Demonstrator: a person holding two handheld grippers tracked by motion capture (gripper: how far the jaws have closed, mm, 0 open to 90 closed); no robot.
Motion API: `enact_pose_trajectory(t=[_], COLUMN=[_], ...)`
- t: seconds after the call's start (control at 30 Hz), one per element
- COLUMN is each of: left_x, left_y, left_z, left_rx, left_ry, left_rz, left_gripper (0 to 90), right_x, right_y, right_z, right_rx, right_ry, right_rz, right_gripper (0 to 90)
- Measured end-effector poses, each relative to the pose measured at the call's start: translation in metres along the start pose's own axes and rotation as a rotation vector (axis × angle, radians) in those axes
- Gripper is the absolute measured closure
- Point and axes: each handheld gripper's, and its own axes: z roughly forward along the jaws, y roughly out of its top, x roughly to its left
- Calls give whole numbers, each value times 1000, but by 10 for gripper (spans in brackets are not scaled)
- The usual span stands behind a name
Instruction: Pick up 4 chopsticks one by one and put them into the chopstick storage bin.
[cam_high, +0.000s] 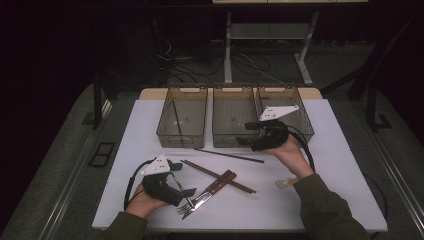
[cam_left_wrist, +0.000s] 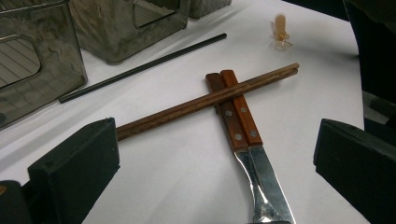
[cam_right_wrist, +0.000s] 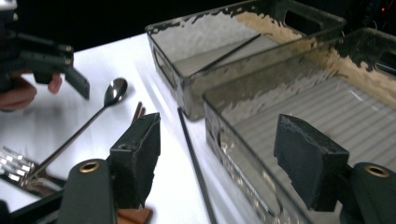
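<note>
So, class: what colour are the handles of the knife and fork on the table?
Reddish-brown wood handles with silver rivets, clearest in the left gripper view.

Three smoky clear bins (cam_high: 182, 117) stand side by side at the upper centre of the frame, the left one holding a black chopstick. Below them, on the white tabletop, lie a black chopstick (cam_high: 229, 155), brown chopsticks (cam_high: 218, 176) crossing wooden-handled cutlery (cam_high: 210, 190), a long spoon (cam_right_wrist: 79, 131), and a small amber piece (cam_high: 286, 183) at lower right.

Dark lab: cables (cam_high: 252, 62), table frame (cam_high: 227, 47)
</note>
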Motion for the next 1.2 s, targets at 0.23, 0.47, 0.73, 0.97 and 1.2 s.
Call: enact_pose_trajectory(t=[0.23,0.47,0.73,0.97,1.2], left_x=[-1,-1,-2,-1,-1], left_y=[1,1,2,1,1], left_z=[0,-1,0,0,0], left_rx=[1,-6,-4,-3,-4], left_ry=[2,-5,-7,-12,-16], left_rz=[6,7,15,13,13], left_gripper=[0,0,0,0,0], right_x=[-1,-5,-7,-12,-16], right_y=[-20,-37,-47,-52,-59], right_z=[-9,-15,-5,9,26], right_rx=[51,68,124,179,234], right_ry=[16,33,31,31,47], right_rz=[-6,18,2,-19,-25], right_gripper=[375,476,601,656,703])
